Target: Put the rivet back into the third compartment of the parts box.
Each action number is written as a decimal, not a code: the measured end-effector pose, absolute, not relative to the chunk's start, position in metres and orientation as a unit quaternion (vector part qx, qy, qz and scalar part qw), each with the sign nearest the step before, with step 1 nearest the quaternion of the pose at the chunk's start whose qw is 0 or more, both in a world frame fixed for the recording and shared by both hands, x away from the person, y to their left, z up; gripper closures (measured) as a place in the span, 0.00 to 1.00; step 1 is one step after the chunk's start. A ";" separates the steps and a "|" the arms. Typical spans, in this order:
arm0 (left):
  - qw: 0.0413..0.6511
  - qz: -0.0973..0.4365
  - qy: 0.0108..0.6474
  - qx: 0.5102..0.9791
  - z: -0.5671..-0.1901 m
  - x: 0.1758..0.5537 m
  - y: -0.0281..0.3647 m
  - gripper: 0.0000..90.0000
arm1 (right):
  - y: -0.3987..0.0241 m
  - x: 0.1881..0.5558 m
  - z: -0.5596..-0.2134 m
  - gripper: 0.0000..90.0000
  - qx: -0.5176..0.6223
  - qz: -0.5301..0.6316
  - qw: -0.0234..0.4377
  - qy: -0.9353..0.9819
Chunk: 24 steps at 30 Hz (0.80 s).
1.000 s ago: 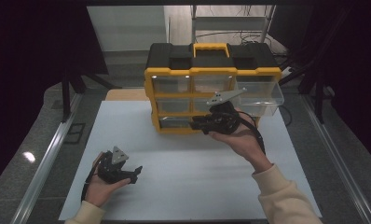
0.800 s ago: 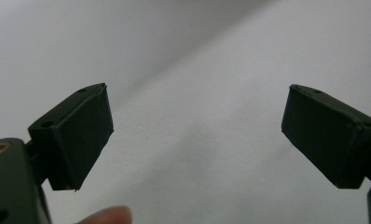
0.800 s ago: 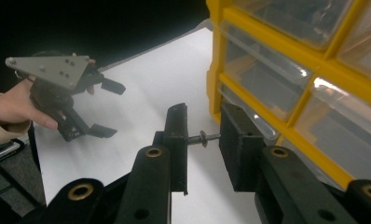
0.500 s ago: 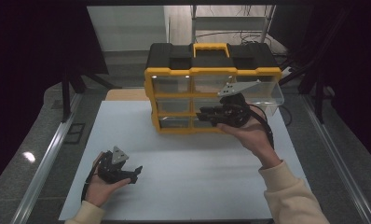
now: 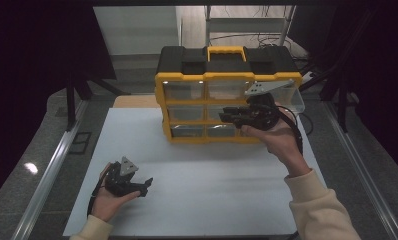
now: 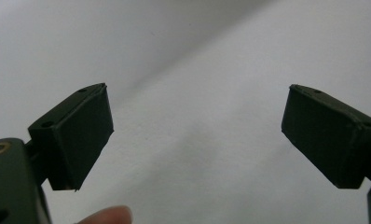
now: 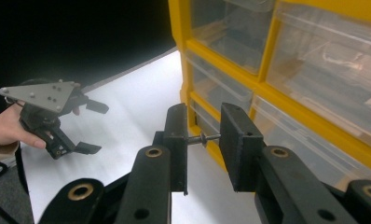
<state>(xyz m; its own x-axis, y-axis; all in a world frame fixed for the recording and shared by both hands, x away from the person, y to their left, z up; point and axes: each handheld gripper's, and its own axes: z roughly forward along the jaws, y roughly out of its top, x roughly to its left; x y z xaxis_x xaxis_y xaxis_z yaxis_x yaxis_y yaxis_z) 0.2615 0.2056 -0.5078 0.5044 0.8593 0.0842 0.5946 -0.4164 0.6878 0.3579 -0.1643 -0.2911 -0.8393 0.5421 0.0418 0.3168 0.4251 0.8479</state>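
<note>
A yellow and black drawer organizer with clear drawers stands at the back of the white table. My right gripper hovers in front of its middle row, pointing left. In the right gripper view, my right gripper is shut on a small metal screw that spans the gap between its pads, close to the organizer's yellow frame. My left gripper rests low near the table's front left, open. In the left gripper view, my left gripper has nothing between its pads. It also appears farther off as the left gripper.
The top right clear drawer of the organizer stands pulled out behind my right hand. Metal rails run along the table's left and right sides. Dark surroundings and cables lie beyond the organizer.
My right gripper has risen and shifted slightly right along the organizer's front, still holding the screw. The left gripper has stayed put.
</note>
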 end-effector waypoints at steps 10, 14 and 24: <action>0.302 0.218 0.447 0.814 -0.508 0.261 0.205 0.11 | -0.178 0.361 -0.282 0.80 0.267 0.479 0.132 0.825; 0.302 0.218 0.447 0.813 -0.508 0.262 0.205 0.11 | -0.185 0.362 -0.277 0.80 0.273 0.484 0.137 0.820; 0.303 0.219 0.447 0.812 -0.507 0.261 0.205 0.11 | -0.198 0.361 -0.268 0.80 0.283 0.492 0.149 0.810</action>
